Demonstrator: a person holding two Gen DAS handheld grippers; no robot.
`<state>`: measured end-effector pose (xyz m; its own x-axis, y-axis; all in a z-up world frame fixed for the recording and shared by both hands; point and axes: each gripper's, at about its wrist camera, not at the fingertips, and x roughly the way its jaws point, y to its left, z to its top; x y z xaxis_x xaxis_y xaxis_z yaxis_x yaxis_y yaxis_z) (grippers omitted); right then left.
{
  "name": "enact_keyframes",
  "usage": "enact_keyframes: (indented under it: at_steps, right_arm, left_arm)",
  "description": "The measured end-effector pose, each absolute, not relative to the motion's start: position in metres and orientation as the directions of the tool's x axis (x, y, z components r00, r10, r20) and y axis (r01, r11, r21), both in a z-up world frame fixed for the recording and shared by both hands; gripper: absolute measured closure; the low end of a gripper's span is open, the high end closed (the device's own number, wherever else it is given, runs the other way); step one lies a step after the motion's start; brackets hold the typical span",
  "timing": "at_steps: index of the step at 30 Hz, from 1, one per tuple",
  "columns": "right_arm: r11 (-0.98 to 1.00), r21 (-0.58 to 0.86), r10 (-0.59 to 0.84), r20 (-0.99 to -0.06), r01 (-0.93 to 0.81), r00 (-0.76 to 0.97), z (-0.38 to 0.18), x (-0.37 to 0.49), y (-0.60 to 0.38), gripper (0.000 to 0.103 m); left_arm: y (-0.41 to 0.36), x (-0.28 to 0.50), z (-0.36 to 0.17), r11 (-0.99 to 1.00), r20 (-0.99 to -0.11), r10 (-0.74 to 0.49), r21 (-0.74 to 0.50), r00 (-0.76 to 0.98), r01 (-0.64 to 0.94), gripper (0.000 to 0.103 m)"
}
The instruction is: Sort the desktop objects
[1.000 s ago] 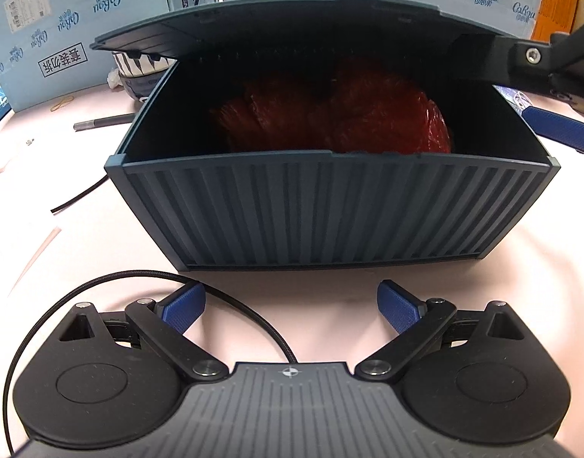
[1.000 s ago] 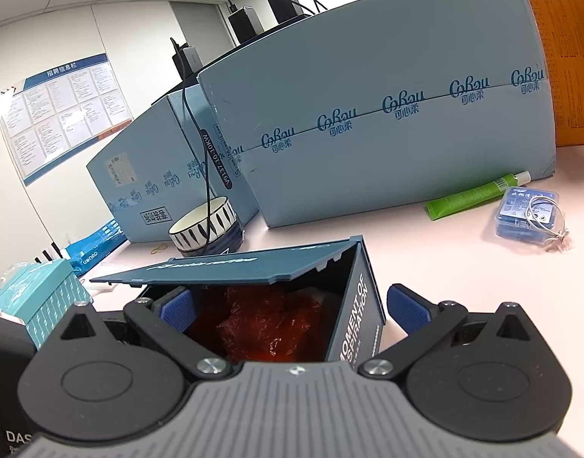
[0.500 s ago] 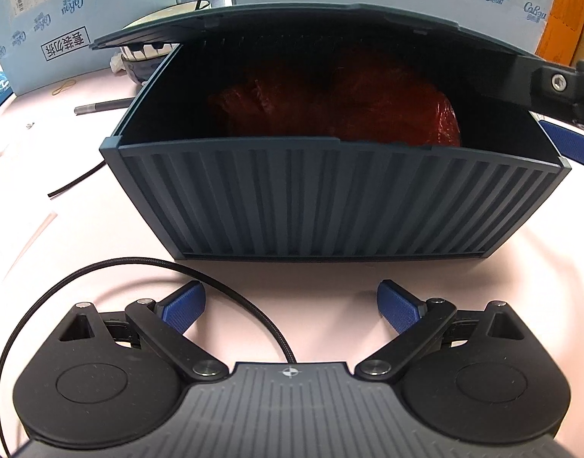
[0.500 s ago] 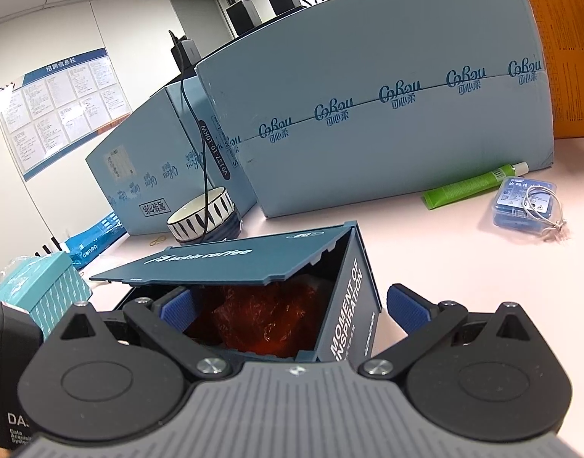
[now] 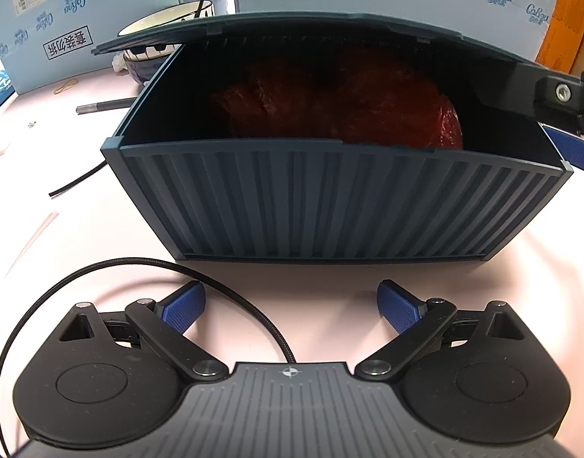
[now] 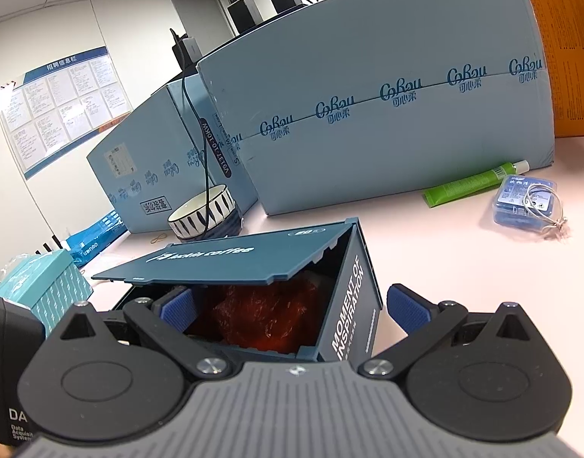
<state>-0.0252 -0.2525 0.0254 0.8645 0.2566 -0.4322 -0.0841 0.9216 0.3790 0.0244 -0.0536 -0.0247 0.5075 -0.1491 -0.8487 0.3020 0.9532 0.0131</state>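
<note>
Dark-blue box [image 5: 330, 198] sits on the pink surface [image 5: 311, 297], its lid [image 6: 223, 259] half lowered over red bags [image 6: 265, 313]; both hand-held grippers, left [image 5: 292, 305] and right [image 6: 288, 305], are spread empty, so pressing it closed seems next.

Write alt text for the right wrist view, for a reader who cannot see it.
A dark blue box holding a crumpled red bag sits on a pink desk, its lid half lowered, with the open right hand-held gripper straddling its near corner. Behind stand pale blue cartons, a striped bowl and a green tube.
</note>
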Motion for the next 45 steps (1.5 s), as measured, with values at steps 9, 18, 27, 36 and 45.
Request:
enact_keyframes:
  at_steps: [9, 18, 27, 36, 45]
  right_arm:
    - [0.923, 0.375, 0.260, -0.438, -0.088, 0.861, 0.0245, -0.0284, -0.2506, 0.000]
    - [0.923, 0.376, 0.259, -0.439, -0.086, 0.861, 0.0238, -0.0294, -0.2497, 0.000]
    - [0.923, 0.376, 0.260, -0.447, -0.084, 0.856, 0.0217, -0.0300, -0.2488, 0.000]
    - [0.923, 0.376, 0.260, -0.451, -0.083, 0.854, 0.0204, -0.0308, -0.2489, 0.000]
    - [0.922, 0.379, 0.259, -0.452, -0.079, 0.853, 0.0200, -0.0350, -0.2512, 0.000]
  left_arm:
    - [-0.0540, 0.0171, -0.0210, 0.954, -0.849, -0.147, 0.013, 0.508, 0.298, 0.006]
    - [-0.0549, 0.0191, -0.0203, 0.956, -0.849, -0.146, 0.012, 0.508, 0.295, 0.006]
    - [-0.0549, 0.0196, -0.0190, 0.956, -0.849, -0.145, 0.012, 0.509, 0.293, 0.006]
    - [-0.0554, 0.0201, -0.0194, 0.956, -0.849, -0.145, 0.012, 0.508, 0.292, 0.006]
    - [-0.0562, 0.0198, -0.0195, 0.957, -0.849, -0.144, 0.012, 0.508, 0.291, 0.006]
